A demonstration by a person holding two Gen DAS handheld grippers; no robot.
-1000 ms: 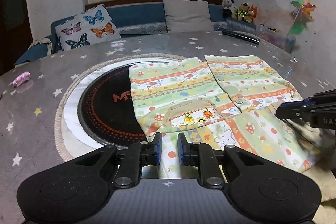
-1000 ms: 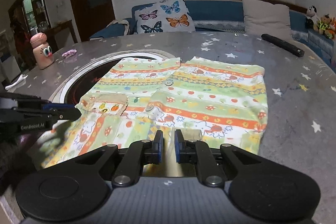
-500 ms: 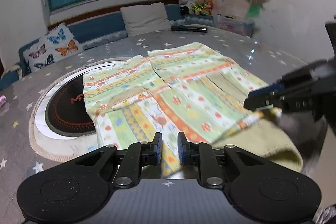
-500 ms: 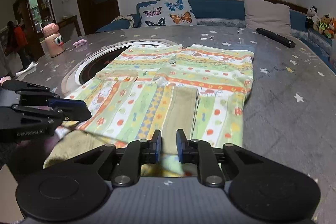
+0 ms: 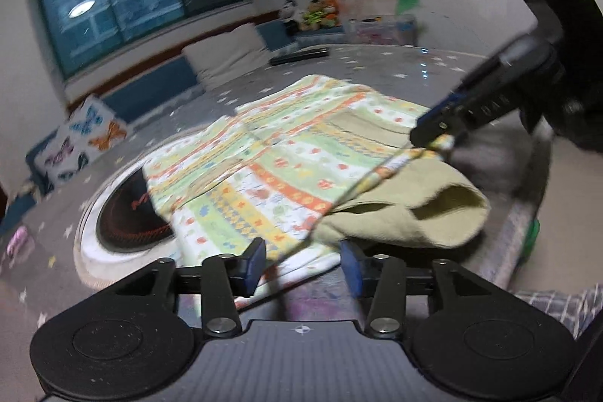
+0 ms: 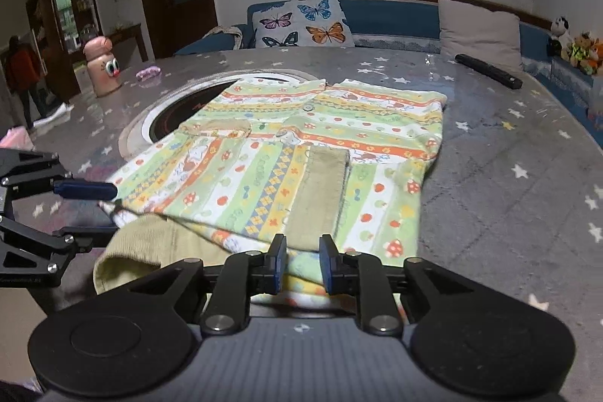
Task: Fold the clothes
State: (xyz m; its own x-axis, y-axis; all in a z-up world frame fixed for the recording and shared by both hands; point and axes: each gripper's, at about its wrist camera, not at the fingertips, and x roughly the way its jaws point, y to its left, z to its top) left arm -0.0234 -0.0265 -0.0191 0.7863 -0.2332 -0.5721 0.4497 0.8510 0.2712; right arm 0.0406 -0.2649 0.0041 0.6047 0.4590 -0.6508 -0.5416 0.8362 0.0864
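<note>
Star-print tabletop, and your garment [image 5: 286,153] lies across it with a fold half made.
Left wrist view: your left gripper [image 5: 301,260] is opening, hem between the jaws but let go; the right gripper [image 5: 433,132] pinches the cloth's edge; red letters on the round hob [image 5: 128,210] blur.
Right wrist view: your right gripper [image 6: 301,266] is opening over the near hem, pads clear; sleeves and halving remain, and I read no label.
</note>
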